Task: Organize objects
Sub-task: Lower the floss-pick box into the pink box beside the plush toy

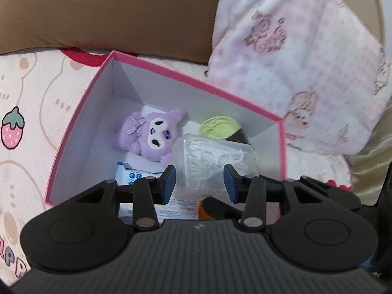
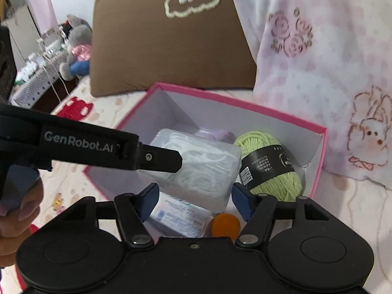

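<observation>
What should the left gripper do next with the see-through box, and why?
Probably lower it a little further. The left gripper is clamped on the clear box inside the pink box's walls, and it seems not to rest on the white packet yet.

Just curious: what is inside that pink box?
The pink box holds a purple plush toy, green yarn, a clear case of floss picks, a white packet and something orange. The case hides whatever is beneath it.
</observation>
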The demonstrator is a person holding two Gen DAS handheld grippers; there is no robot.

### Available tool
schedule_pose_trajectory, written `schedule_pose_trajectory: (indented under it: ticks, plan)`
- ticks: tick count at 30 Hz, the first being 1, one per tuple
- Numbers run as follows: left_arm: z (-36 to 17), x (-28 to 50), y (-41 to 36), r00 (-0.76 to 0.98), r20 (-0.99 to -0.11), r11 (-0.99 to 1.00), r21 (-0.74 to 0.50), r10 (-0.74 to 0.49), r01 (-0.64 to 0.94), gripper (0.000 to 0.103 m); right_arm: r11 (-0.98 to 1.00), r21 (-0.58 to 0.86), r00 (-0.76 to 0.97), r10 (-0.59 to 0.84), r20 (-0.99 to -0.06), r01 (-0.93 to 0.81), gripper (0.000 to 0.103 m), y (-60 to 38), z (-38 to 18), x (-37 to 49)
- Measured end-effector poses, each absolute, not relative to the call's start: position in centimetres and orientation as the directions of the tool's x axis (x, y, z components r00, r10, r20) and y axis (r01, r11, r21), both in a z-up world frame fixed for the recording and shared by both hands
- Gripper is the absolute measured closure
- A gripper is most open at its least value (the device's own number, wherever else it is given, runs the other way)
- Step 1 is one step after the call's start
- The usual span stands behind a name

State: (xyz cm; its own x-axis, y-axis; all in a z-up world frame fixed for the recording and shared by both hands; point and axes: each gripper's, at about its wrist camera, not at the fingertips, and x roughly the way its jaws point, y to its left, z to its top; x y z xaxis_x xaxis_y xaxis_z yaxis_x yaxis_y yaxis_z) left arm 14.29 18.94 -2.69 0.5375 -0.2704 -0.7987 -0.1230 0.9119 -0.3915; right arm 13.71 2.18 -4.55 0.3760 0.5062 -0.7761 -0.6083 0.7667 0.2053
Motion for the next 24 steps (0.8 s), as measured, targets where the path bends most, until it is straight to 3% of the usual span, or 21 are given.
schedule_pose_trajectory:
  ticks: [6,20,24]
  plan:
    - [-5.1,16.4,18.6,0.488,-0.845,0.939,-0.318,-0.218,-0.130,0.062,0.779,0.238,0.301,0.477,-0.826,-0.580,0.041,3.2,-7.1,15.8]
    - [-8.7,18.8,18.9,0.435,-0.875,0.928,-0.320,-0.213,-0.189,0.066,0.808,0.257,0.232,0.429,-0.873,-0.530,0.052,3.1,-9.8,17.9]
    - [-9.2,19.1,18.7,0.441,-0.880,0.925,-0.301,-0.175,-0.233,0.070,0.834,0.106,0.390,0.362,-0.847,-0.542,0.056,3.5,-9.1,16.8]
